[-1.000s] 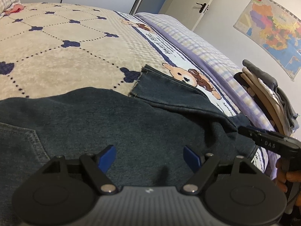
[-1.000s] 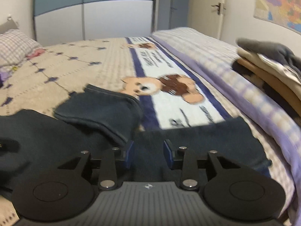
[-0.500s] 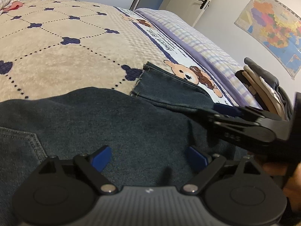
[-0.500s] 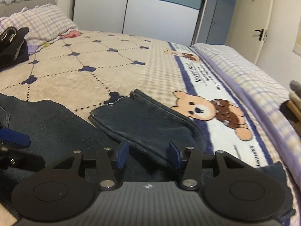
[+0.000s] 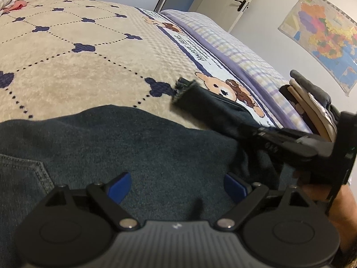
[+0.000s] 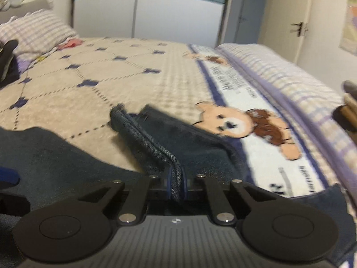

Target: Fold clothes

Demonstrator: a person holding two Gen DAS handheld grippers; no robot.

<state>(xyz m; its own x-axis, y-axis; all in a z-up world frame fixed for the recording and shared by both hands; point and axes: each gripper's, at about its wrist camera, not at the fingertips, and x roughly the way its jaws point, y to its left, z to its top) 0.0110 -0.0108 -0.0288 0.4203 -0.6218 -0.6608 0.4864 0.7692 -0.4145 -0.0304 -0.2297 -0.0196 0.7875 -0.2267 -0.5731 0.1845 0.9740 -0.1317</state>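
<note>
Jeans (image 6: 156, 143) leg pinched in right gripper (image 6: 176, 185) (left gripper (image 5: 176, 185) gapes above denim).

Jeans (image 5: 138, 147): one pair — dark denim, spread on the bed.
Grippers: two — the left gripper (image 5: 176, 184) over the jeans, the right gripper (image 6: 177, 178) to the right of it.
Stack of folded clothes (image 5: 312, 102): one, at the right edge of the bed.
Bear pictures on the blanket: two — one bear (image 5: 225, 89) just beyond the jeans, another bear (image 5: 165, 23) farther up the bed.
Wall map (image 5: 321, 35): one, above the stack.
Pillow (image 6: 38, 33): one, at the head of the bed.
Door handle (image 5: 241, 2): one.
</note>
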